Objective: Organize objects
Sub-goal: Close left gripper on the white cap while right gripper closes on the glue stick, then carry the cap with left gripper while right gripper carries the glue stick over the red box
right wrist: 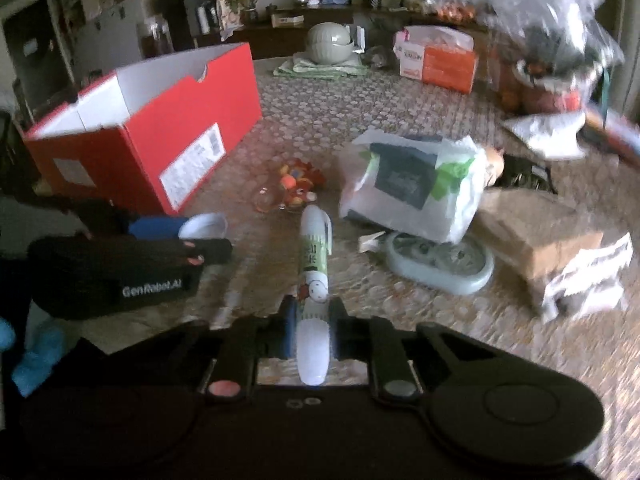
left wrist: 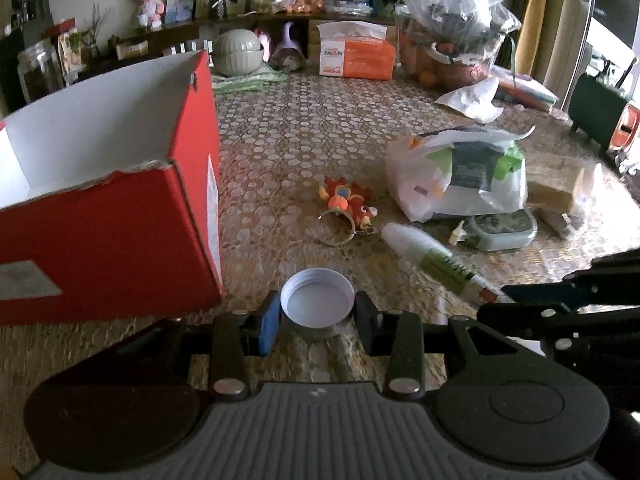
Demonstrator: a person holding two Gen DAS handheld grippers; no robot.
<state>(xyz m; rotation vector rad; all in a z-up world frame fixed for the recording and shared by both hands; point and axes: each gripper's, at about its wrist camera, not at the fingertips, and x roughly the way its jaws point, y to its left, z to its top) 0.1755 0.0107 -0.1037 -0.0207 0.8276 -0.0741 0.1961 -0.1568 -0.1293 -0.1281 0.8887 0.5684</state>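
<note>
- Left wrist view: sits low behind the left gripper (left wrist: 316, 322), looks forward across the dotted tablecloth-covered table (left wrist: 304, 128) toward the cluttered back shelf; very close to the open red cardboard box (left wrist: 120, 236), which fills the left side.
- Right wrist view: sits behind the right gripper (right wrist: 313, 334), slightly higher, same general facing toward the back wall, blurred at the right edge.
- Right view stands further right and back: the red box (right wrist: 160, 136) looks smaller, and the left gripper (right wrist: 188, 236) shows at its left.
- Shared: red box, small orange plush toy (left wrist: 346, 200) (right wrist: 298, 184), white plastic bag (left wrist: 460, 176) (right wrist: 412, 188), orange-and-white tissue box (left wrist: 358, 56) (right wrist: 438, 60), table.
</note>
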